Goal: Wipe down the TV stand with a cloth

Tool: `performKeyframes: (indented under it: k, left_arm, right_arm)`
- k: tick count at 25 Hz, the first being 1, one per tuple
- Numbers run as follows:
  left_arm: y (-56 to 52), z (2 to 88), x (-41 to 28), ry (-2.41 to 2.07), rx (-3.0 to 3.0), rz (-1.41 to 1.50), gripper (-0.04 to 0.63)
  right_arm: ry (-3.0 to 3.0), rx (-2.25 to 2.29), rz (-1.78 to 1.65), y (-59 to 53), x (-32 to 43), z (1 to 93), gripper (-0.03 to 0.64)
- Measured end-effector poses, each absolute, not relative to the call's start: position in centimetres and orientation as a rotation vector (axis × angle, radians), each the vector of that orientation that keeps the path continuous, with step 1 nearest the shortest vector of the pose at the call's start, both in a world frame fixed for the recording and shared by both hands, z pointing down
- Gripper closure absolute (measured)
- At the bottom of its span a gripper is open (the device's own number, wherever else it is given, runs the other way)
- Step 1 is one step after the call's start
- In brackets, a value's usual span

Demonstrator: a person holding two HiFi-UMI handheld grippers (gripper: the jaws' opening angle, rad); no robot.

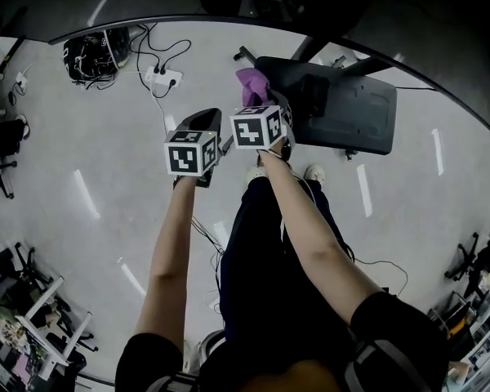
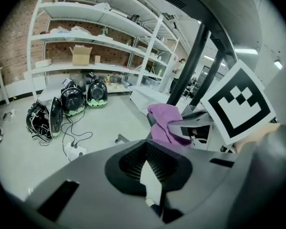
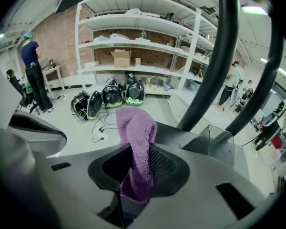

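— While you stand over it, log the tools: what has each got?
— Right gripper: jaws clamped on the purple cloth, pinched low so a loose fold stands out past the tips. My reading of why: a free flap wipes, a bunched wad doesn't. Left gripper: jaws drawn in until the tips meet, with only a sliver of floor showing between them. Nothing held.
— Why carry the left, then?
— Spare, I judge. It hangs just beside the right, clear of the cloth.
— And the TV stand?
— Its base plate lies flat on the floor ahead of me, and dark poles rise from it. The cloth sits at the plate's left edge. Touching or just above, I can't tell from the head view.
— Progress?
— The wiping looks barely begun, if at all. Next call: lay the flap flat on the plate and drag it along, steering round the poles. A power strip lies well off to the left, so it's no concern.
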State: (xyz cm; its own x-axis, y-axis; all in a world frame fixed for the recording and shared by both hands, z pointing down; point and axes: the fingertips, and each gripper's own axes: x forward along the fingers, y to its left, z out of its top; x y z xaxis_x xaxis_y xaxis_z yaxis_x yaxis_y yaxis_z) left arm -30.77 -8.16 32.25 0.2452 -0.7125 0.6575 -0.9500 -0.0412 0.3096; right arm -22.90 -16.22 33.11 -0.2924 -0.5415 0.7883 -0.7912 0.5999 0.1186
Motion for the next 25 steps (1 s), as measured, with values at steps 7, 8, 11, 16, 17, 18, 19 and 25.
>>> performKeyframes:
  k: [7, 8, 11, 16, 17, 18, 19, 25]
  left_arm:
    - [-10.6, 32.4, -30.4, -1.488, 1.874, 0.449, 0.589]
    - [-10.6, 32.5, -30.3, -1.48, 1.882, 0.451, 0.589]
    - [-10.2, 33.5, -29.6, -1.446, 1.897, 0.467, 0.589]
    - [-8.9, 35.1, -29.1, -1.417, 1.863, 0.486, 0.589]
    - [-8.7, 35.3, -29.0, -1.414, 1.859, 0.486, 0.589]
    - [-8.6, 35.4, -28.9, -1.411, 1.856, 0.485, 0.589]
    - [-8.4, 35.4, -28.9, -1.409, 1.855, 0.485, 0.589]
    - [-7.9, 35.2, -29.2, -1.426, 1.839, 0.471, 0.589]
  right_arm:
    - [-1.93, 1.117, 0.393, -17.2, -22.8, 34.9, 0.505]
    - [-1.924, 1.132, 0.395, -17.3, -22.6, 35.1, 0.505]
    - [-1.889, 1.203, 0.401, -17.9, -21.1, 35.5, 0.505]
    - [-1.824, 1.322, 0.427, -18.1, -18.2, 35.7, 0.505]
    - [-1.817, 1.331, 0.411, -18.1, -18.0, 35.7, 0.505]
    - [-1.808, 1.34, 0.397, -18.0, -17.8, 35.7, 0.505]
    - [-1.801, 1.352, 0.39, -17.9, -17.6, 35.6, 0.505]
    - [-1.821, 1.343, 0.399, -17.3, -18.0, 35.3, 0.505]
